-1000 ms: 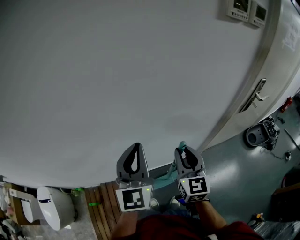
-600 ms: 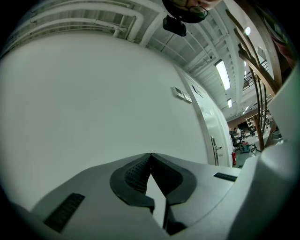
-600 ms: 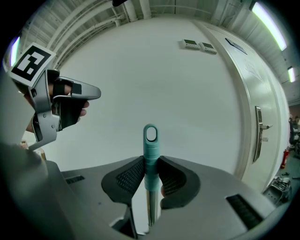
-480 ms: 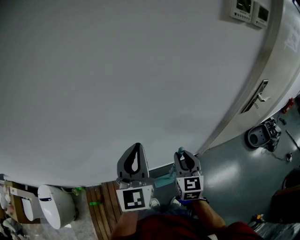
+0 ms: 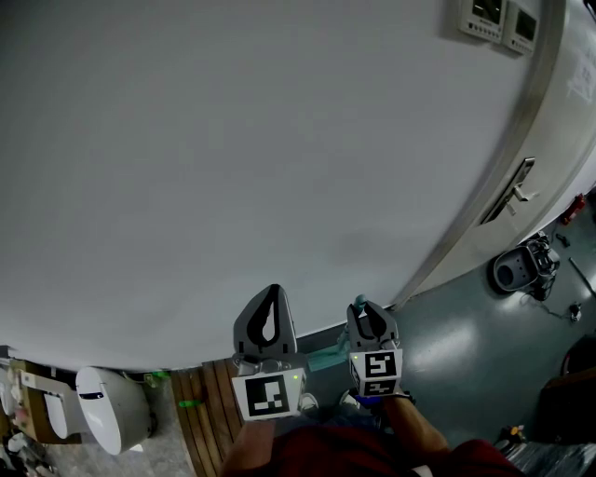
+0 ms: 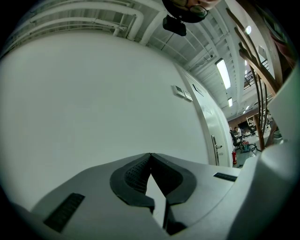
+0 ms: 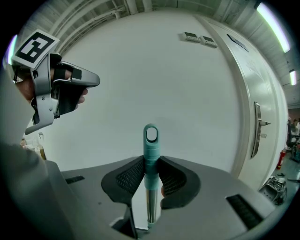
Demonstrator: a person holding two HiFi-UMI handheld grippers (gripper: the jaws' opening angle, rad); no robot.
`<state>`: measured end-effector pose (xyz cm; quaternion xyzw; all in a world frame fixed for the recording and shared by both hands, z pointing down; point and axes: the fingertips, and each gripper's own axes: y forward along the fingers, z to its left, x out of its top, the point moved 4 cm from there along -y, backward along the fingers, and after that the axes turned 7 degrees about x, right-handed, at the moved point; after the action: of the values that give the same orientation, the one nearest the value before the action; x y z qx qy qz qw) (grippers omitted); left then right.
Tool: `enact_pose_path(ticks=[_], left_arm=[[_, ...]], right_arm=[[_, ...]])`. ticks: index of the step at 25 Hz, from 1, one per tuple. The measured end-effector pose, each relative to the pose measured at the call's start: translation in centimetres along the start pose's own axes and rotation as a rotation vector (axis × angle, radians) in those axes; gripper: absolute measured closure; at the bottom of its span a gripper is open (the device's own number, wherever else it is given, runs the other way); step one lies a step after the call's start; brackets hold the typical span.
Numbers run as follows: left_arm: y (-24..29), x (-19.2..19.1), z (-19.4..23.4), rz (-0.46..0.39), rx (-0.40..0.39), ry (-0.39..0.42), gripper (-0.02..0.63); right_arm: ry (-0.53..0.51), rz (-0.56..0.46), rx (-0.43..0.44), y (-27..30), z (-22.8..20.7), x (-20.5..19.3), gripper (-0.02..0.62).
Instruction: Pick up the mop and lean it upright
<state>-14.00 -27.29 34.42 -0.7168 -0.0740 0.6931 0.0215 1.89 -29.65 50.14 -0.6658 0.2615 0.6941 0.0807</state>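
An industrial hall or lab: exposed ceiling pipes (image 6: pixel 117 18), strip light (image 6: pixel 222 72), wall control panels (image 5: pixel 494 23), grey floor (image 5: pixel 466 345).

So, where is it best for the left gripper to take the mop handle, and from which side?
Probably the silver shaft just below the teal end, which the right gripper clamps. It stands upright and thin, so come level from its left, after opening the closed left gripper.

In my head view only the teal tip of the mop (image 5: pixel 359 302) clears my right gripper (image 5: pixel 371 313), the rest of its shaft hidden behind that gripper, while the wall panels (image 5: pixel 494 20) far right are cut by the top edge, their displays too small to read.
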Motion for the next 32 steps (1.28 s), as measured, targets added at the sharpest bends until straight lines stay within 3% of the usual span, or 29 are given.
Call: enact_pose_path(ticks=[32], left_arm=[[-0.3, -0.3, 1.4, 0.003, 0.044, 0.014, 0.592]], right_arm=[[-0.019, -0.014, -0.03, 11.2, -1.2, 1.8, 0.488]])
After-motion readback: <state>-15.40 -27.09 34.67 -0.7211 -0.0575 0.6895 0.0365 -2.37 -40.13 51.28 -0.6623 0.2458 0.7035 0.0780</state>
